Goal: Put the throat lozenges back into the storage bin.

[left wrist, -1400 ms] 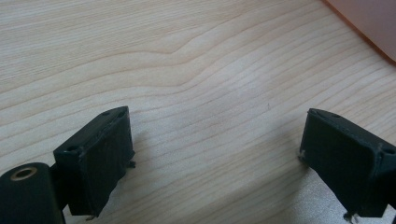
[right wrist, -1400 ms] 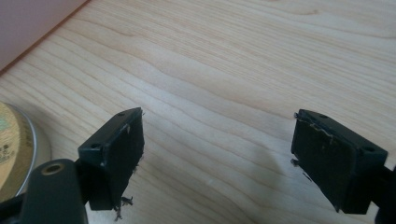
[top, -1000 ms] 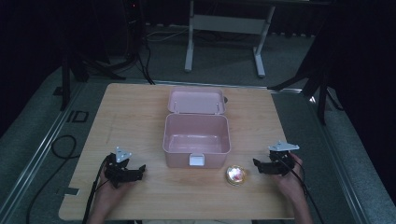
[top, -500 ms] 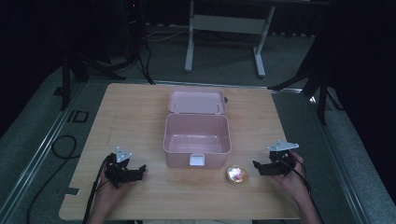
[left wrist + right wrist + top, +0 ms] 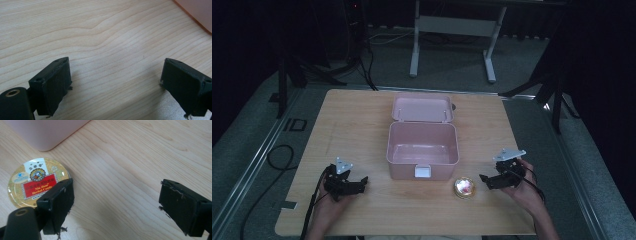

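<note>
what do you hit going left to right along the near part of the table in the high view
left gripper → pink box, lid open → round candy tin → right gripper

the right gripper (image 5: 116, 205) has its two black jaws spread wide over bare wooden table (image 5: 130, 160), nothing between them. a round gold candy tin (image 5: 35, 180) with a red label lies flat just beyond the left-hand jaw, partly hidden behind it. a rounded corner of the pink box (image 5: 45, 132) sits near the tin, apart from it
</note>
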Demonstrator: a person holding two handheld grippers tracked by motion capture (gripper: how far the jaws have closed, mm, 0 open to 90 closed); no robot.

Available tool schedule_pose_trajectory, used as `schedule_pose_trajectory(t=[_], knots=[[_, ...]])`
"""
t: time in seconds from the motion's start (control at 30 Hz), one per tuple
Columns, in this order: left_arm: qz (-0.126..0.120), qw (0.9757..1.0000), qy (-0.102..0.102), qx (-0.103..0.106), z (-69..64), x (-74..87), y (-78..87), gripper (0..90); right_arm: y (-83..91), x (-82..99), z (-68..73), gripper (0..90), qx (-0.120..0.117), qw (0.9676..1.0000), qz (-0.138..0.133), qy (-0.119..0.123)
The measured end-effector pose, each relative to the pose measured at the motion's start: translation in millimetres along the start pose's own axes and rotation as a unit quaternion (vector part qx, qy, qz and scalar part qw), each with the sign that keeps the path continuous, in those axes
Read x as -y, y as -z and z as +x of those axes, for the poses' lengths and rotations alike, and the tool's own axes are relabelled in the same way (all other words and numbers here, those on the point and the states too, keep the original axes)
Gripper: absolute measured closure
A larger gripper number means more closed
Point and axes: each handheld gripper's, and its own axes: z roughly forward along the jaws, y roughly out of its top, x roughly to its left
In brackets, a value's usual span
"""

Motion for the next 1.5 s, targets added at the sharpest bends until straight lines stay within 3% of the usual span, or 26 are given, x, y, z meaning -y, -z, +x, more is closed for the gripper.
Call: schedule_pose_trajectory(t=[0.43,0.97,1.5], knots=[[0.000,1.0000,0.000,0.000,0.0,0.0,0.0,9.8,-3.2,-8.8,7.4,12.3,-0.023,0.9988,0.029,0.033],[0.000,1.0000,0.000,0.000,0.0,0.0,0.0,9.8,-11.6,-8.7,21.0,12.4,-0.050,0.9971,0.034,0.045],[0.000,1.0000,0.000,0.000,0.0,0.0,0.0,9.8,-25.3,-12.6,48.1,12.3,-0.096,0.9909,0.047,0.082]])
